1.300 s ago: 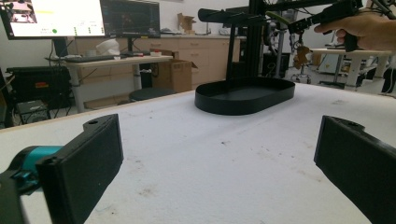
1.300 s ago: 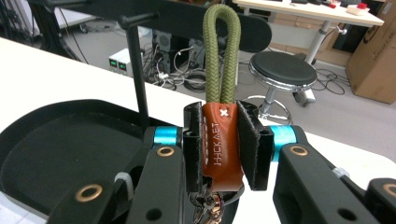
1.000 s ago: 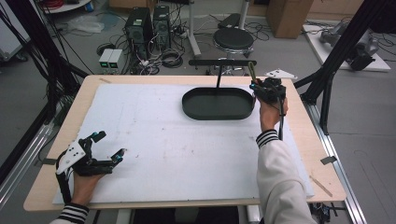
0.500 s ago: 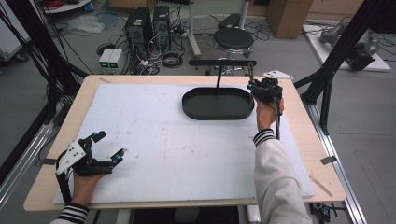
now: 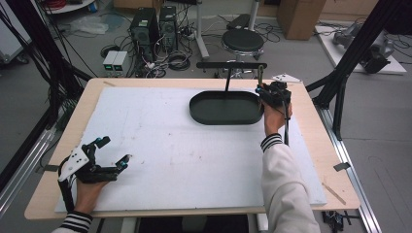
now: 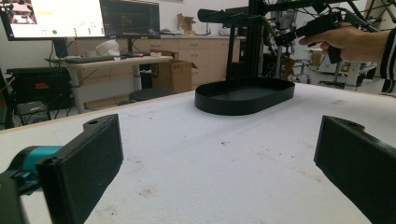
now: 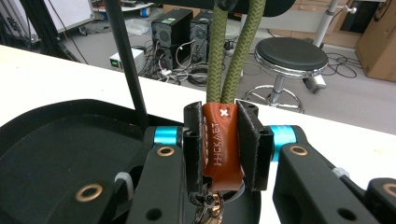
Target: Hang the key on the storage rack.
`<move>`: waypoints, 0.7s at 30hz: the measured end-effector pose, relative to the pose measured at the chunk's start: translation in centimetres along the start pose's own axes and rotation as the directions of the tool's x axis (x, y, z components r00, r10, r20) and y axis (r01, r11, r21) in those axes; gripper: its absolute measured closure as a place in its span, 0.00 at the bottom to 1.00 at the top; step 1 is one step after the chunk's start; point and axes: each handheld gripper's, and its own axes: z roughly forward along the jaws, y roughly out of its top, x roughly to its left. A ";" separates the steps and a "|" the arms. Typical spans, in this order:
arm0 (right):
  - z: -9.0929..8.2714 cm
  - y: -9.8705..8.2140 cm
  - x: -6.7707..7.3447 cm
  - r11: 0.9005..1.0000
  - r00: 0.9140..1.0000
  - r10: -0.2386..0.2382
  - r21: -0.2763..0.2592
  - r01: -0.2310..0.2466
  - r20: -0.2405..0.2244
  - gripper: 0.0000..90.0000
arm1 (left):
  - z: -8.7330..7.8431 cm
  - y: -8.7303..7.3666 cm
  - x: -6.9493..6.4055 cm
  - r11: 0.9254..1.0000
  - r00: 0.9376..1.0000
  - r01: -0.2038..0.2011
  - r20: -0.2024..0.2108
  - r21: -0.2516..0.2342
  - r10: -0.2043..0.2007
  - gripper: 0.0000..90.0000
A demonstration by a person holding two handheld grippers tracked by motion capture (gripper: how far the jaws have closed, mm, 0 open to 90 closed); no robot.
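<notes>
A brown leather keyring tab (image 7: 219,142) is clamped between the jaws of the right gripper (image 7: 220,144), which is closed tightly on it. From the tab a doubled olive-green cord loop (image 7: 229,51) runs up to the black horizontal bar (image 5: 231,64) of a stand, over which it appears to be hung; a metal ring (image 7: 212,207) can be made out below the tab. In the high view the right gripper (image 5: 273,92) is seen at the far right of the table, just beside the right end of the black oval tray (image 5: 226,108).

The step in hand is judged to be the lifting of the loop off the bar or its hanging there; which of the two cannot be told. For either, the grip should be kept on the leather rather than the cord, and the loop should be guided along the bar towards its free end without the stand being tipped. The tray lies directly beneath, so a drop would probably be caught.

The left gripper (image 5: 109,155) is held wide open and empty, low over the near left part of the table, well apart from the work.

The table (image 5: 340,145) is covered by a white, lightly soiled sheet (image 5: 160,145). Beyond the far edge, computer towers (image 5: 154,22), tangled cables and a round stool (image 5: 243,40) are seen on the grey floor.
</notes>
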 end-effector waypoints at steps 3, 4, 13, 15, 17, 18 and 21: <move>0.3 -0.1 -0.1 1.000 1.000 0.003 -0.004 -0.003 -0.002 0.81 | 0.0 0.0 0.0 1.000 1.000 -0.003 0.001 0.000 0.003 0.02; 0.3 -0.1 0.0 1.000 1.000 0.007 -0.006 -0.007 0.000 0.81 | 0.0 0.0 0.0 1.000 1.000 -0.003 0.000 -0.001 0.003 0.02; 0.6 -0.4 -0.2 1.000 1.000 0.023 -0.017 -0.023 -0.011 0.81 | 0.0 0.0 0.0 1.000 1.000 -0.001 -0.002 -0.003 0.001 0.02; 0.6 -0.4 -0.4 1.000 0.999 0.027 -0.015 -0.028 -0.019 0.79 | 0.0 0.0 0.0 1.000 1.000 -0.001 -0.002 -0.003 0.001 0.02; 0.6 -0.5 -0.5 0.999 0.999 0.035 -0.011 -0.035 -0.026 0.76 | 0.0 0.0 0.0 1.000 1.000 -0.001 -0.001 -0.003 0.001 0.02; 0.6 -0.5 -0.5 0.999 0.999 0.036 -0.007 -0.036 -0.028 0.75 | 0.0 0.0 0.0 1.000 1.000 -0.001 -0.002 -0.003 0.001 0.02; 0.7 -0.7 -0.8 0.999 0.998 0.042 0.004 -0.042 -0.036 0.69 | 0.0 0.0 0.0 1.000 1.000 -0.001 -0.001 -0.004 0.001 0.02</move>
